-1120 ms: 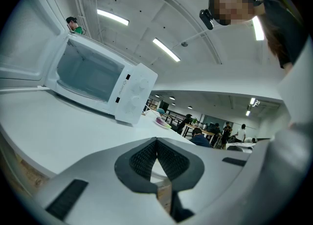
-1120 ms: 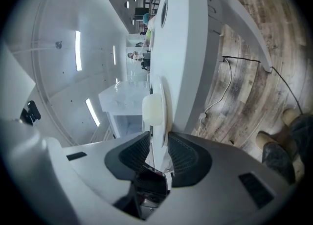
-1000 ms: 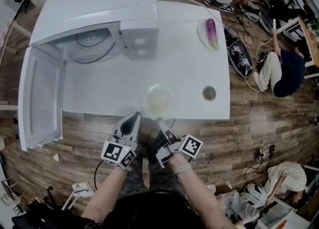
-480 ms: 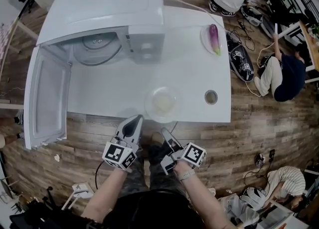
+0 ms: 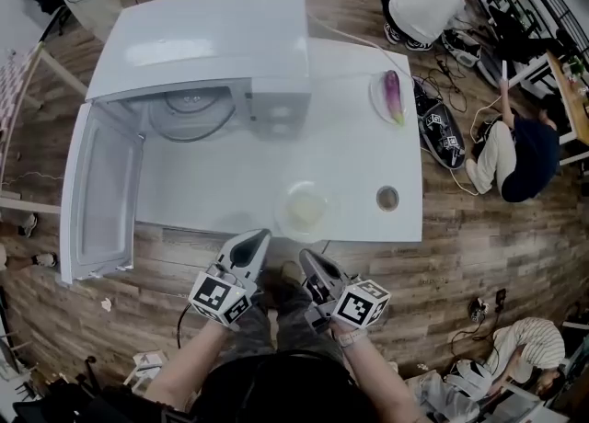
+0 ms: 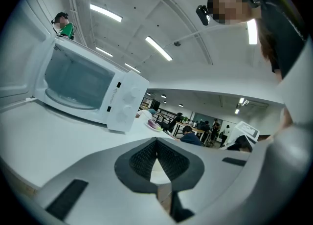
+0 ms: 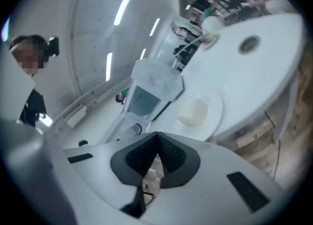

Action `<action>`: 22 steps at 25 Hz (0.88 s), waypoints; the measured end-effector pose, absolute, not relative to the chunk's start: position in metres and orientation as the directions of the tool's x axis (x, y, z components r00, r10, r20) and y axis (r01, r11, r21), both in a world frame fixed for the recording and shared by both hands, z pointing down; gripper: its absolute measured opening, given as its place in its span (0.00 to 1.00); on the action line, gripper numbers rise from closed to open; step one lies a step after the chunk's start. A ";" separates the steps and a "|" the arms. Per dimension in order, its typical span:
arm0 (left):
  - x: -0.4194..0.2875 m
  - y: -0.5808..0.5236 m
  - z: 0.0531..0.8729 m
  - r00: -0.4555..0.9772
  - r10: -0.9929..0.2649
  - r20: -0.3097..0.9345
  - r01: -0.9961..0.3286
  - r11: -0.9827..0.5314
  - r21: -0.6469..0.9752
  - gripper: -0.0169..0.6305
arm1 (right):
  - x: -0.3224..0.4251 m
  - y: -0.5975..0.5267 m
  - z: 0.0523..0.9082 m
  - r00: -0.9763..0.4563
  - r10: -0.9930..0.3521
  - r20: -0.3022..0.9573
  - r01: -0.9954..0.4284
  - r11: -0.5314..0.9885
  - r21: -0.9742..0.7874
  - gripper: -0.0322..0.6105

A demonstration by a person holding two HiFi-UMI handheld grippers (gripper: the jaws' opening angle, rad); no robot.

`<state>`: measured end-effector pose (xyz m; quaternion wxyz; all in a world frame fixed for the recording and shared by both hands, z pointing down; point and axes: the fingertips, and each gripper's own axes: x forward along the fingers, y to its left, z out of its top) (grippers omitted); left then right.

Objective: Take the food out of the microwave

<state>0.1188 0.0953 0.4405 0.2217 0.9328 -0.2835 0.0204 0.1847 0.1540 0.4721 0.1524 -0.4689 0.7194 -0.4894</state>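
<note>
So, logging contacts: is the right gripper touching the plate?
Apart. Right gripper view: the right gripper is shut, empty; the plate lies ahead on the table.

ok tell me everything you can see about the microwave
The microwave is a white box at the back left of the white table. Its windowed door hangs wide open to the left. Inside, a round turntable, glass by the look of it, lies bare. The control panel on the right carries two knobs.
</note>
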 end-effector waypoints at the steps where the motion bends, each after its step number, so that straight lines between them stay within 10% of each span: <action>1: 0.118 0.095 0.437 0.843 -0.515 0.158 -0.531 -0.746 0.402 0.04 | 0.181 0.150 0.464 -0.525 -0.813 0.252 -0.591 0.135 -0.795 0.07; 22: 0.105 0.061 0.354 0.870 -0.491 0.051 -0.482 -0.823 0.300 0.04 | 0.145 0.089 0.367 -0.566 -0.774 0.284 -0.820 0.492 -0.294 0.07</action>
